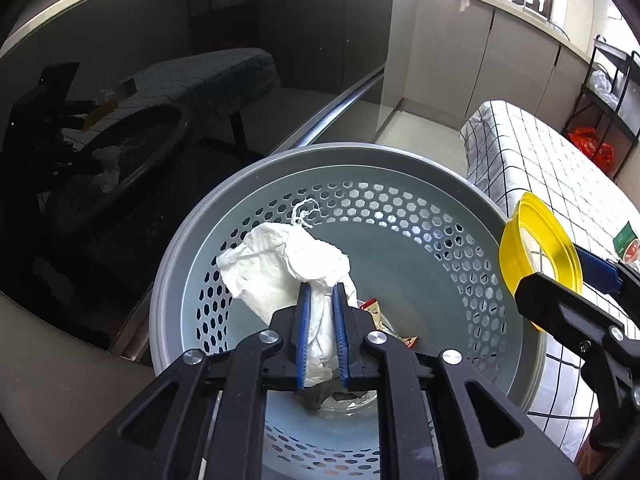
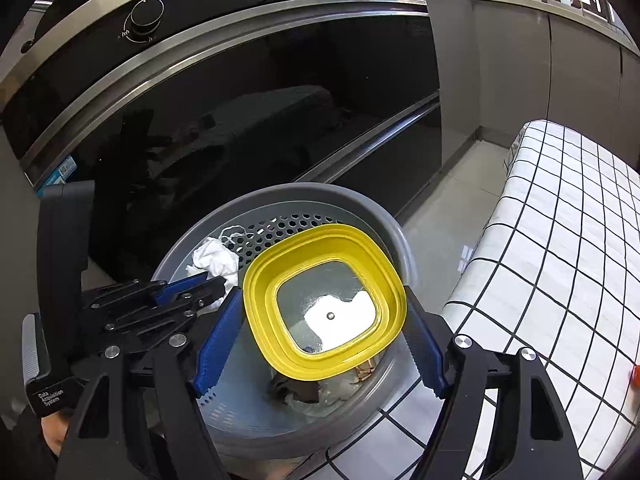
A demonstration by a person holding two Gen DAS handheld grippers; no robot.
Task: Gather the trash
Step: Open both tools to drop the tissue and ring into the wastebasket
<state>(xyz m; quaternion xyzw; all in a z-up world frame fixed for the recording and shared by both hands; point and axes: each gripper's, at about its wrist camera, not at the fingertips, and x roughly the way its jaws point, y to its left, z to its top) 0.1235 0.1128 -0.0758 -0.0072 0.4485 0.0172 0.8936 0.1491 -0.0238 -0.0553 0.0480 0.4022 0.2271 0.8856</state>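
Note:
My left gripper [image 1: 320, 292] is shut on a crumpled white paper towel [image 1: 280, 268] and holds it over the grey perforated bin [image 1: 400, 160]. The towel also shows in the right wrist view [image 2: 214, 262], with the left gripper [image 2: 200, 284] beside it. My right gripper [image 2: 324, 308] is shut on a yellow container with a clear centre [image 2: 324, 300], held over the same bin [image 2: 396, 236]; it also shows in the left wrist view [image 1: 540, 248]. Wrappers and dark scraps [image 1: 408, 340] lie at the bin's bottom.
A black glass oven front with steel handles [image 2: 240, 100] stands behind the bin. A table with a white checked cloth [image 2: 560, 240] is at the right, touching the bin. Grey cabinets [image 1: 480, 60] and tiled floor lie beyond. An orange bag [image 1: 592, 146] sits on a rack.

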